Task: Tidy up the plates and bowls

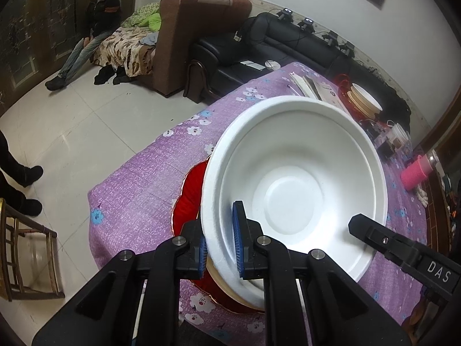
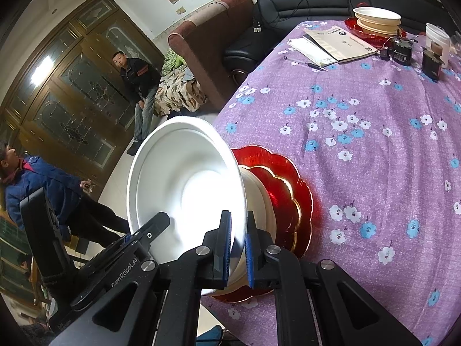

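Both grippers hold one white bowl (image 1: 294, 178) by its rim, left gripper (image 1: 222, 248) and right gripper (image 2: 237, 250) jaws clamped on opposite edges, apparently to steady it over the cream bowl (image 2: 263, 201) nested on red plates (image 2: 291, 190) on the worktop (image 2: 360, 132)

white bowl (image 1: 294, 178) (red plate (image 2: 288, 190))
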### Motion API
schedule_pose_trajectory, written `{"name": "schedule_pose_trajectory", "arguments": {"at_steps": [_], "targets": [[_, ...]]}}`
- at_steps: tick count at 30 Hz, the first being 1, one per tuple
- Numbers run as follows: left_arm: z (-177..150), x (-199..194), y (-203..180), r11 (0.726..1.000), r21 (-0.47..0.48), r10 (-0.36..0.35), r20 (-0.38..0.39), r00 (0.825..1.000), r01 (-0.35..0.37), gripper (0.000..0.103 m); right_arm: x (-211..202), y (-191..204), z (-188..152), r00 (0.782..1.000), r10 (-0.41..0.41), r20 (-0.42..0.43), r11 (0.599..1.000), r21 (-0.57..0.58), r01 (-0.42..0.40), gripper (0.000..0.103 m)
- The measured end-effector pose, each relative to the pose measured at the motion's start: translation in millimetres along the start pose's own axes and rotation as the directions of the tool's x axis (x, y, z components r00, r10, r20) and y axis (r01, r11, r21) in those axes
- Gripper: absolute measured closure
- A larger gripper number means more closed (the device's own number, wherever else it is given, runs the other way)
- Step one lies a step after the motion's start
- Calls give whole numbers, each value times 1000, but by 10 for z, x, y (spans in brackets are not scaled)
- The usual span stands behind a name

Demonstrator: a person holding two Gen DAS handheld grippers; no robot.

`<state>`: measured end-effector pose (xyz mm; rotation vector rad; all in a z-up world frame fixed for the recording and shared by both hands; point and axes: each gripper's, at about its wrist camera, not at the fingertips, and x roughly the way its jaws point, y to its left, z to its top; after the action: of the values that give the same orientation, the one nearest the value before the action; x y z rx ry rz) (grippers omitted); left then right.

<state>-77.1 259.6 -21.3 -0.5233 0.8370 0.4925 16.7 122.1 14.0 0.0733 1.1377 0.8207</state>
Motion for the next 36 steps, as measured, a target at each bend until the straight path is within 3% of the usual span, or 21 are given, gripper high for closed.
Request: {"name": "schedule_pose_trajectory", "arguments": {"at_steps": [7, 12, 18, 20, 22, 24, 27, 30, 34, 36], "targets": [[10, 12, 23, 1000, -7, -1, -12, 1000, 1, 87, 9, 7, 6, 1000, 7, 2, 1000, -3, -7, 91], [27, -1, 32, 1000, -18, -12, -7, 1000, 12, 52, 9, -6, 9, 1000, 4, 8, 1000, 4, -4, 90], [36, -52, 28, 1000, -18, 9, 25, 1000, -9, 42, -8, -30, 26, 1000, 3, 18, 1000, 13, -3, 87], [31, -60, 33, 1000, -20, 19, 32, 999, -19, 37, -21, -58, 36, 999, 8, 34, 1000, 27, -9, 72], [27, -69, 31, 999, -20, 26, 41, 999, -25, 32, -68, -75, 40, 997, 17, 69, 999, 37, -20, 32], [23, -93, 13, 999, -15, 39, 55, 998, -39, 32, -119, -66, 40, 995, 16, 96, 999, 33, -19, 19], [1, -138, -18, 998, 3, 57, 73, 996, -57, 29, -210, -34, 32, 992, 18, 121, 1000, 8, -19, 14], [-43, -191, -58, 997, 24, 67, 98, 993, -70, 28, -311, 8, 4, 989, 17, 146, 999, -44, -11, 0], [-95, -274, -110, 995, 53, 73, 135, 988, -81, 28, -444, 77, -93, 985, -6, 171, 990, -139, 30, 0], [-114, -318, -134, 994, 67, 74, 151, 986, -85, 18, -500, 84, -146, 983, -29, 179, 982, -179, 61, 0]]}}
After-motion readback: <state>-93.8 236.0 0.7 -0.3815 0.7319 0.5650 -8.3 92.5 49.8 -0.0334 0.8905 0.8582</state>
